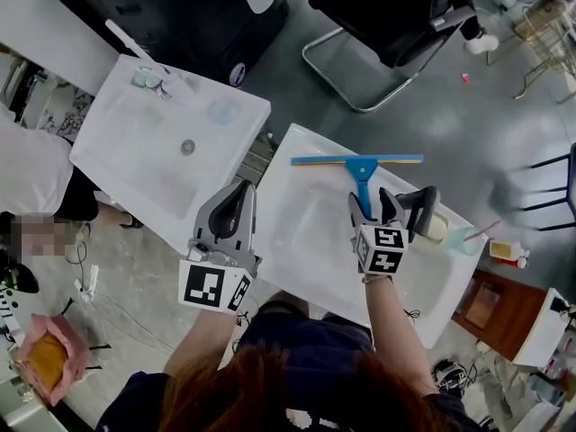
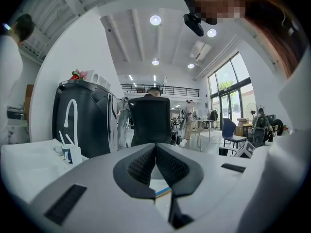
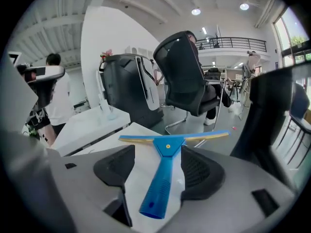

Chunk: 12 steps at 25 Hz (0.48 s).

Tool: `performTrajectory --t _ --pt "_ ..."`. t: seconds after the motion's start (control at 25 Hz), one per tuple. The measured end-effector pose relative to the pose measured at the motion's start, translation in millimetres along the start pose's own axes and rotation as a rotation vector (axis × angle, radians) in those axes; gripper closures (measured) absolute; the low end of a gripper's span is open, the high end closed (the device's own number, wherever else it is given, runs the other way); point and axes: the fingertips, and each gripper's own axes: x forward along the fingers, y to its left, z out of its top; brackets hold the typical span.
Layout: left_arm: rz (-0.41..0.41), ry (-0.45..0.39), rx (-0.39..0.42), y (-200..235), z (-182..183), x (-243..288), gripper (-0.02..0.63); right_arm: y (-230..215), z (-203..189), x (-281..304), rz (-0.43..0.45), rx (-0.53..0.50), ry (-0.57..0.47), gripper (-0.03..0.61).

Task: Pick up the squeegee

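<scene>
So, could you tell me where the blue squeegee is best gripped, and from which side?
Grip the squeegee by its straight, narrow handle, coming from its free end, opposite the blade. It points toward the right gripper, whose open jaws stand either side of it.
</scene>
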Motion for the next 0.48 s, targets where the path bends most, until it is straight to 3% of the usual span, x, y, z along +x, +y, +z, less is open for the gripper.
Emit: performTrajectory --t 0.48 --pt "0.012 0.016 -0.015 4.5 -9.9 3.6 0.594 -8.2 -45.1 34.3 -0.003 0.018 0.189 0.267"
